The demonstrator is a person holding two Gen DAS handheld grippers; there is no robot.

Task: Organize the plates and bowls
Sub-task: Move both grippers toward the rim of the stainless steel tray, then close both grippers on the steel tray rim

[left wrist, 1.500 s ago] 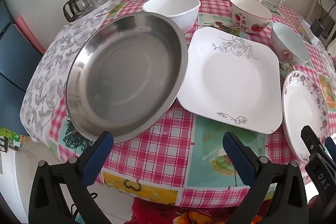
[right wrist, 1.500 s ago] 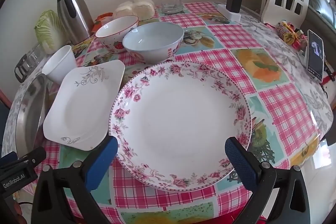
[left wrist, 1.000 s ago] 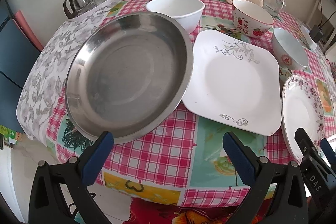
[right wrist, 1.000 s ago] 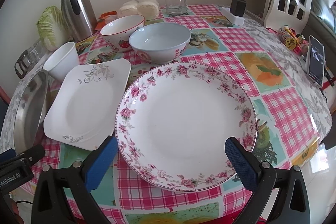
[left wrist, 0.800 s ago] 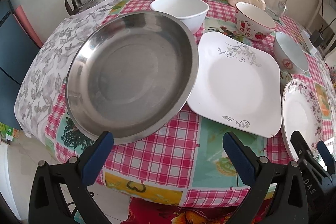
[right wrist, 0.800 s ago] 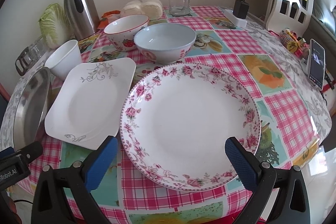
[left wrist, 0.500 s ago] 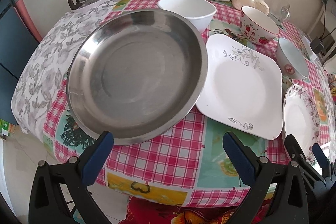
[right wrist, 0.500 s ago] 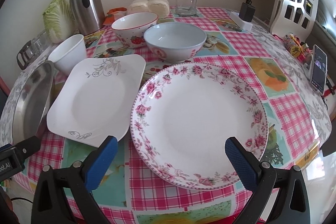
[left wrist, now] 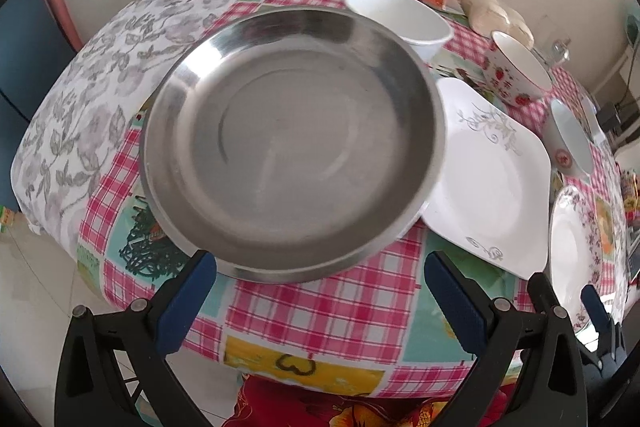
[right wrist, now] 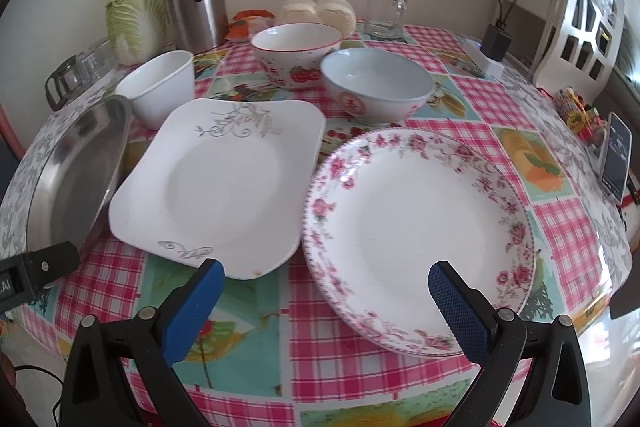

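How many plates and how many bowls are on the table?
Plates: 3 — steel plate, square white plate, flowery round plate.
Bowls: 3 — plain white bowl, strawberry bowl, pale blue bowl.
Total: 6.

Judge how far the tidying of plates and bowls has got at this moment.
Nothing is stacked yet. The steel pan, square plate, floral plate and three bowls lie separate. In hand: nothing; left claw and right claw are open, empty. All sorting remains.
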